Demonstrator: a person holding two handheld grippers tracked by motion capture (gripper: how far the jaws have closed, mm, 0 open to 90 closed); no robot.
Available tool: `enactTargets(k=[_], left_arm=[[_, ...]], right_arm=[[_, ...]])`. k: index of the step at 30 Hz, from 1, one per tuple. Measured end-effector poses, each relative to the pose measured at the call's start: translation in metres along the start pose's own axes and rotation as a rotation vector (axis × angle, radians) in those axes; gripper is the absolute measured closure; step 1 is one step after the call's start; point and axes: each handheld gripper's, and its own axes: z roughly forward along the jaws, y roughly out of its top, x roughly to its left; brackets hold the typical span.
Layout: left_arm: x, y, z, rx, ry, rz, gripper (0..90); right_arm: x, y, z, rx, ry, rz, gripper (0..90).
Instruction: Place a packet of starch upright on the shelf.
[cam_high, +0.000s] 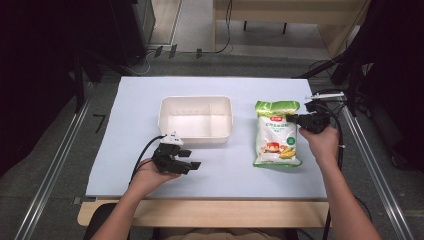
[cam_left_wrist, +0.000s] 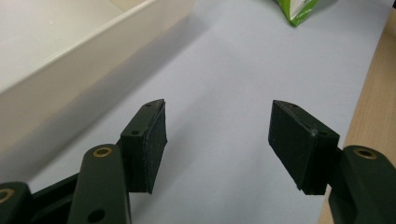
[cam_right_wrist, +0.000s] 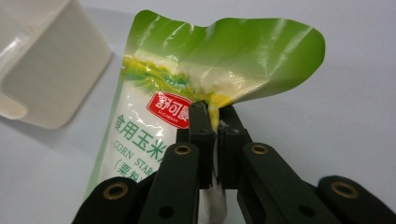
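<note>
A green and white corn starch bag (cam_high: 276, 134) lies flat on the white mat, right of a cream plastic box (cam_high: 196, 119). My right gripper (cam_high: 295, 119) is shut on the bag's upper right edge; in the right gripper view the jaws pinch the bag (cam_right_wrist: 205, 79) near its green top seal, at the gripper (cam_right_wrist: 212, 122). My left gripper (cam_high: 186, 166) rests low in front of the box, open, with nothing between its pads (cam_left_wrist: 154, 144). The box wall (cam_left_wrist: 70, 74) runs along the upper left of the left gripper view.
The white mat (cam_high: 125, 150) covers the table, with a wooden strip (cam_high: 210, 212) along the near edge. A bag corner (cam_left_wrist: 299, 9) shows at the top of the left gripper view. Cables trail from both grippers. Metal rails flank the table.
</note>
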Motion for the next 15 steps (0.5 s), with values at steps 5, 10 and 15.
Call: enactTargets(k=[5, 10, 15], left_arm=[[0.0, 0.0, 0.0, -0.001, 0.0, -0.001, 37.8], [0.0, 0.0, -0.001, -0.001, 0.001, 0.0, 37.9], [0.0, 0.0, -0.001, -0.002, 0.002, 0.003, 37.9]], right_arm=[[0.011, 0.008, -0.013, -0.025, 0.03, -0.02, 89.1], [0.026, 0.016, -0.026, -0.052, 0.07, -0.051, 89.2], [0.042, 0.023, -0.036, -0.081, 0.097, -0.095, 89.3]])
